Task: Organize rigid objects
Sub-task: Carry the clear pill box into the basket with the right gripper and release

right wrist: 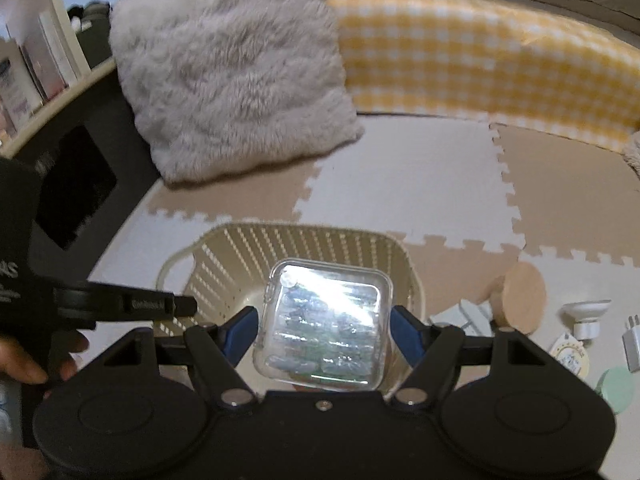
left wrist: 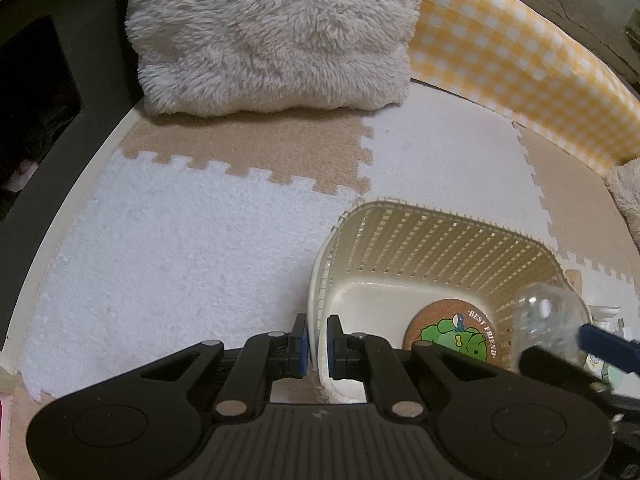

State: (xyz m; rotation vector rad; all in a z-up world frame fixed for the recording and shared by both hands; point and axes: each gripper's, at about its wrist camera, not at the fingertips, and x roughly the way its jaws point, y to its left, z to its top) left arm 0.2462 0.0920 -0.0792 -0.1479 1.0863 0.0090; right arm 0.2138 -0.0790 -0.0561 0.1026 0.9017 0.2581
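A cream slatted plastic basket (left wrist: 432, 240) stands on the foam mat; it also shows in the right wrist view (right wrist: 224, 256). My left gripper (left wrist: 317, 344) is shut on the basket's left rim. A round cork coaster with a green cartoon print (left wrist: 452, 334) lies in the basket. My right gripper (right wrist: 324, 328) is shut on a clear square plastic container (right wrist: 326, 320) and holds it over the basket. The container also shows in the left wrist view (left wrist: 548, 320).
A fluffy grey cushion (right wrist: 236, 68) and a yellow checked cushion (right wrist: 480, 64) lie at the back. On the mat at right lie a cork coaster stand (right wrist: 520, 296), a white holder (right wrist: 586, 316), a charger plug (right wrist: 632, 344), a round sticker (right wrist: 570, 356) and a mint green disc (right wrist: 618, 388).
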